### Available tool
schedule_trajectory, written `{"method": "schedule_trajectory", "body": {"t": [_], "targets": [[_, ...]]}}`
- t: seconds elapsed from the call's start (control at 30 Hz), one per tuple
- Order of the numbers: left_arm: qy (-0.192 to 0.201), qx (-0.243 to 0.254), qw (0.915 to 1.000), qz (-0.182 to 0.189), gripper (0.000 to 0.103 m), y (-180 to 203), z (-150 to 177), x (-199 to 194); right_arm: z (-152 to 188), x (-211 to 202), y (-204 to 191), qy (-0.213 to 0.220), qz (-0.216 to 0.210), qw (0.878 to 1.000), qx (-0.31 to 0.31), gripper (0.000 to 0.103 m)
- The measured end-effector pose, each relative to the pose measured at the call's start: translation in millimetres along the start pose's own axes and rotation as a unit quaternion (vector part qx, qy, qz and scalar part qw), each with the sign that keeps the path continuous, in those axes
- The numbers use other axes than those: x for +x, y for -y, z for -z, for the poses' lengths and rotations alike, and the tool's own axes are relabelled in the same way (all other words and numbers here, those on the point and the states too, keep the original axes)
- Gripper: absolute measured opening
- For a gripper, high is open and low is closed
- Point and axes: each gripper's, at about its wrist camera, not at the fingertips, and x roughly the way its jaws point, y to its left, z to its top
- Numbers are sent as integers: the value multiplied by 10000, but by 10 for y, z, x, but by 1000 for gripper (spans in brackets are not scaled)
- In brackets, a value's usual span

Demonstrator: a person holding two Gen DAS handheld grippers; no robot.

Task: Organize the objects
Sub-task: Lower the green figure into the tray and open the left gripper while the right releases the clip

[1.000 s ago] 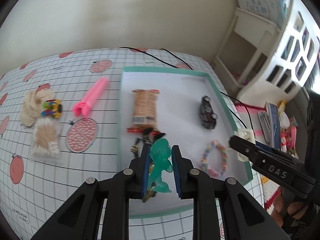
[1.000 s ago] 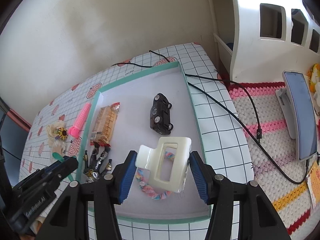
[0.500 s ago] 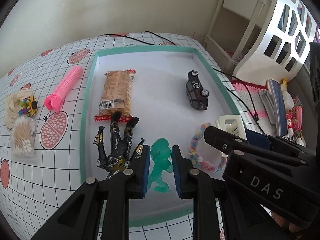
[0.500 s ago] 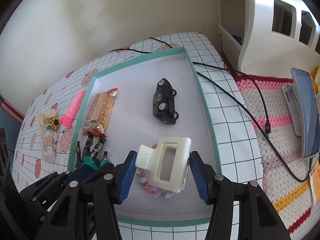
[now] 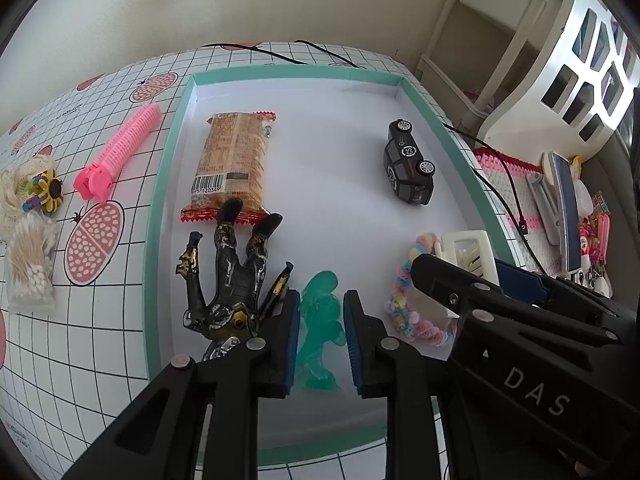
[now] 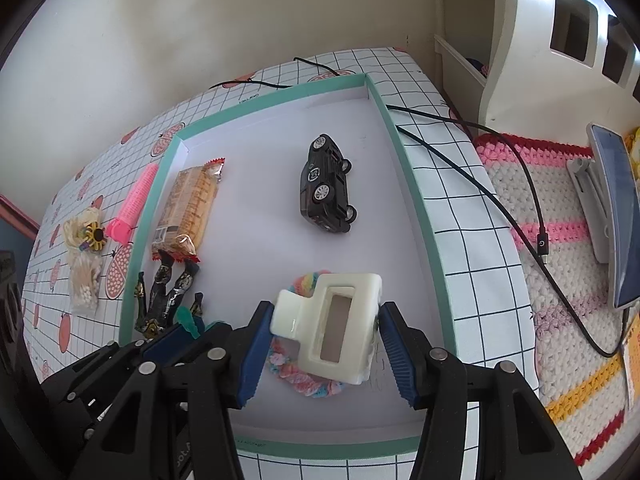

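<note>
The right tool (image 6: pixel 324 354) gripped a cream hair claw (image 6: pixel 332 332) between its blue pads, above a pastel beaded bracelet (image 6: pixel 302 380) inside the green-rimmed tray (image 6: pixel 416 184). A black toy car (image 6: pixel 326 190) lay on its side farther in; a snack packet (image 6: pixel 188 208) sat along the tray's left wall.

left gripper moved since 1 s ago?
Yes. The left gripper, shut on the green figure, has come down toward the tray, beside the black action figure.
</note>
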Motion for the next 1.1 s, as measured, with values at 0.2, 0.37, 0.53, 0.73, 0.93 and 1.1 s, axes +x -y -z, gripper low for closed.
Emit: {"method": "schedule_trajectory", "body": {"t": [0.2, 0.37, 0.53, 0.73, 0.93, 1.1], "targets": [[-32, -25, 10000, 80, 36, -21, -4, -17, -15, -29, 13, 72, -51, 9999, 95, 58], [27, 4, 9999, 119, 45, -17, 4, -81, -8, -59, -19, 133, -110, 9998, 61, 61], [85, -9, 9998, 160, 45, -34, 1, -163, -11, -118, -21, 249, -144, 9995, 85, 62], [232, -75, 9994, 250, 45, -85, -27, -288, -50, -260, 3, 583, -242, 9978, 184, 62], [408, -280, 9985, 215, 45, -199, -56, -390, -82, -330, 19, 768, -238, 9964, 283, 62], [624, -685, 9957, -3, 45, -396, -79, -481, -78, -318, 17, 740, -246, 9965, 292, 62]]}}
